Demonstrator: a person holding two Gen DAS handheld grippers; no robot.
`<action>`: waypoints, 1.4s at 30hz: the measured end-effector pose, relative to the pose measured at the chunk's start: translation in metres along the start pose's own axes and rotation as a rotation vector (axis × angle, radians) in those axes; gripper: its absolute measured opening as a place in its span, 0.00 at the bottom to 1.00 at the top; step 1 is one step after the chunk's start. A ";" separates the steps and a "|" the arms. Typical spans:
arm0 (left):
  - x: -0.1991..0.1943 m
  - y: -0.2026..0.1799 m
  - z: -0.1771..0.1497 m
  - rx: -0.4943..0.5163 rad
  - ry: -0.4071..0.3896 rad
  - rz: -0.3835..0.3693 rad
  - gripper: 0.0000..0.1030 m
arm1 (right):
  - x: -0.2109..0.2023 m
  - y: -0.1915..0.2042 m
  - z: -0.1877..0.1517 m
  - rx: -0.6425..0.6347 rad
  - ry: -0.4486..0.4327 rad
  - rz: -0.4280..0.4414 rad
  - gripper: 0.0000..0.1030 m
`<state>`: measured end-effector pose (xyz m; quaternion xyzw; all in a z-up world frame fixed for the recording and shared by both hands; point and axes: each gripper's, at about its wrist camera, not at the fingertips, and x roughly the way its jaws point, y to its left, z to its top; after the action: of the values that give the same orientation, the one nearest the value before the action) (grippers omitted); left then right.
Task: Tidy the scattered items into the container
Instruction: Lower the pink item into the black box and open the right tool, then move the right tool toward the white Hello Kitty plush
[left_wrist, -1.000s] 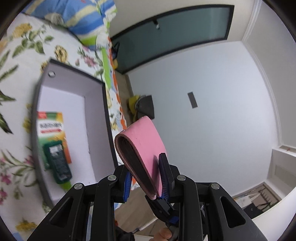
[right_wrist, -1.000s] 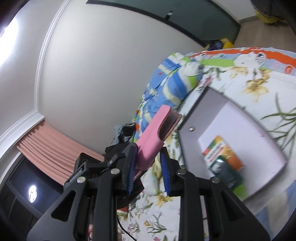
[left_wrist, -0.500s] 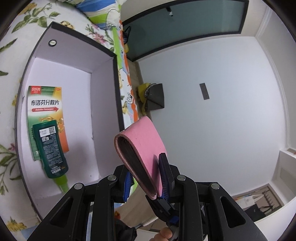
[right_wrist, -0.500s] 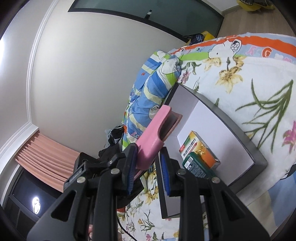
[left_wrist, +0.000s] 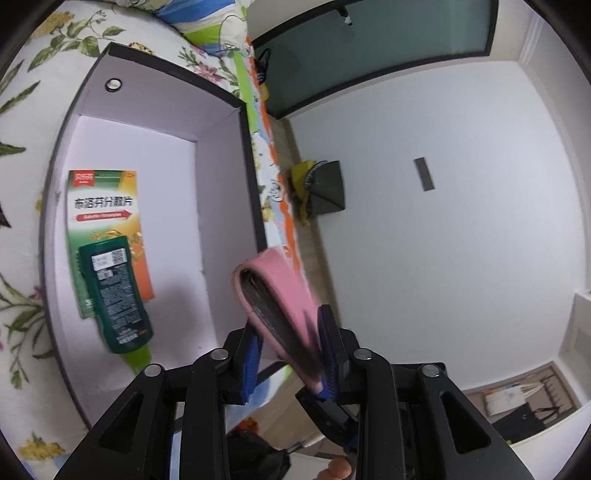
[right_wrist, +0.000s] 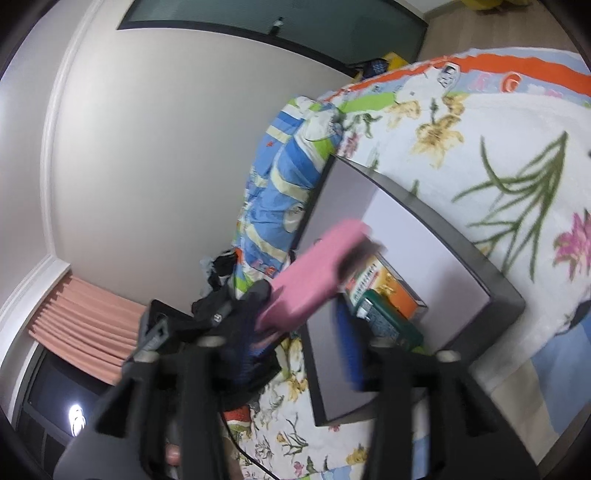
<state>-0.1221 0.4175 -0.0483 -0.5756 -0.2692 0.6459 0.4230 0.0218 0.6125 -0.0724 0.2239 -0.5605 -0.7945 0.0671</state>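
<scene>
A pink wallet (left_wrist: 284, 306) sits between the fingers of my left gripper (left_wrist: 291, 354), over the near right corner of a dark-rimmed box (left_wrist: 243, 147). The jaws look wider than the wallet, which leans on the right finger. In the box lie a green-orange medicine carton (left_wrist: 103, 206) and a green bottle (left_wrist: 114, 291). In the right wrist view my right gripper (right_wrist: 299, 347) is open and empty; the pink wallet (right_wrist: 317, 273), held by the left gripper (right_wrist: 236, 314), is over the box (right_wrist: 476, 266), blurred.
The box lies on a floral bedspread (left_wrist: 22, 118) with a blue striped pillow (right_wrist: 280, 177) behind it. Past the bed edge are a wooden floor and a yellow-and-grey bag (left_wrist: 321, 192) by the white wall.
Both grippers came closer over the box. The left jaws have opened wider around the wallet, which has tilted and blurs. The right jaws have opened wider.
</scene>
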 end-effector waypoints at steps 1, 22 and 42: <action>-0.001 0.001 0.000 -0.008 -0.002 0.007 0.43 | -0.001 -0.001 -0.001 0.003 -0.012 -0.011 0.75; -0.069 0.032 0.011 -0.095 -0.069 -0.012 0.97 | 0.004 0.026 -0.026 0.025 -0.013 -0.049 1.00; -0.261 0.078 0.003 -0.108 -0.271 -0.073 0.98 | 0.081 0.161 -0.123 -0.171 0.157 0.030 1.00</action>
<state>-0.1491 0.1561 0.0221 -0.4950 -0.3788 0.6866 0.3743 -0.0200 0.4192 0.0199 0.2703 -0.4872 -0.8183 0.1414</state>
